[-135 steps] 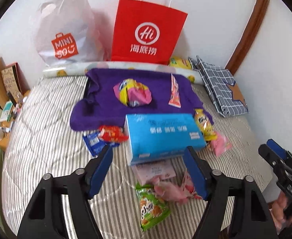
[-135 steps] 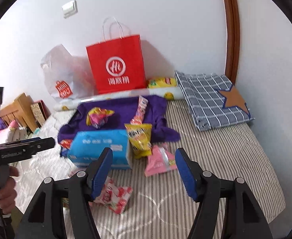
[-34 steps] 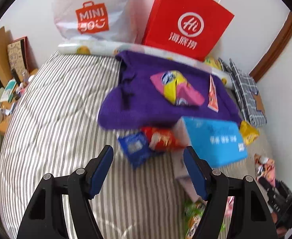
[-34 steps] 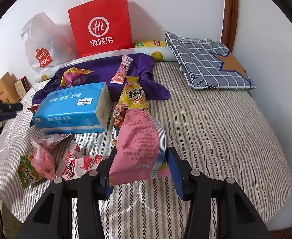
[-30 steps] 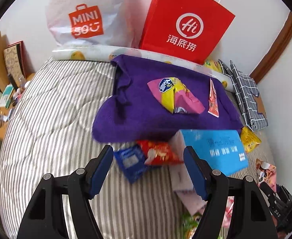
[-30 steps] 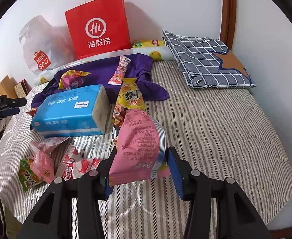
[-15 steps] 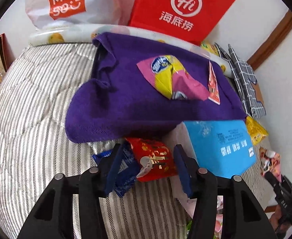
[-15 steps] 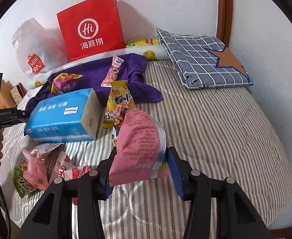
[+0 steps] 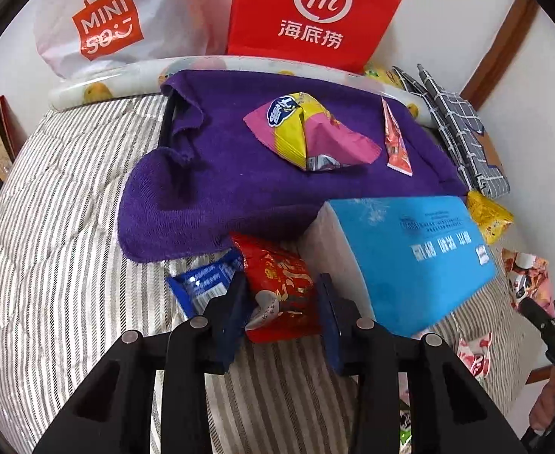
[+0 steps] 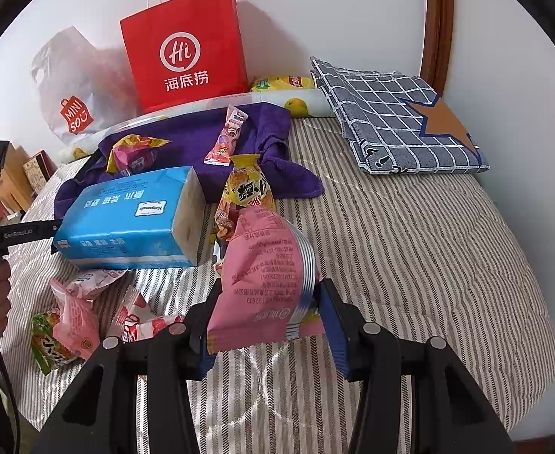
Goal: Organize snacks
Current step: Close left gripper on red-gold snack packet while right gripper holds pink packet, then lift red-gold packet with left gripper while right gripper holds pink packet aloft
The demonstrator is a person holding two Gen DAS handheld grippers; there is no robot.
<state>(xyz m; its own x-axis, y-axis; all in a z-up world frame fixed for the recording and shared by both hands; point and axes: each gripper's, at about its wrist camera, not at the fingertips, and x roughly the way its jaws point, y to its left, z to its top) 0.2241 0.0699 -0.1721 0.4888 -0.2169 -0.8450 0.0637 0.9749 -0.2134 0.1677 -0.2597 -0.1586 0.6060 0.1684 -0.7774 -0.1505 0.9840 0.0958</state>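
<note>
A bed [image 10: 410,249] under a grey-and-white striped quilted cover fills your room's corner, pushed against a plain white wall [image 10: 315,11] with a curved brown wooden trim [image 10: 434,26] at the right. Against that wall stand a stiff red paper bag [image 10: 185,45] with white cord handles and a crinkled white plastic bag [image 9: 107,22] with a red logo. A long fruit-printed bolster [image 9: 99,85] lies along their base. A folded grey checked cloth [image 10: 391,121] with a brown star patch sits at the bed's far right corner.

A fuzzy purple towel [image 9: 209,189] lies rumpled across the middle of the bed. On it rest a crumpled pink-and-yellow packet [image 9: 307,134] and a thin orange sachet [image 9: 394,143]. Just in front of the towel sits a soft blue block of tissues [image 9: 410,257], its white end facing the left camera.

Your left gripper [image 9: 281,302] reaches down beside the tissues, its jaws closing around a glossy red snack packet [image 9: 277,283] that sits between the blue pads and touches them. A small blue wrapper [image 9: 202,280] lies just beside it on the stripes. Your right gripper [image 10: 266,317] holds a puffy pink snack bag [image 10: 266,272] clamped between its pads, above the cover. A yellow snack packet [image 10: 247,189] lies just past the pink bag, at the towel's edge. More pink, red-and-white and green wrappers [image 10: 73,317] lie scattered near the bed's front left edge.
</note>
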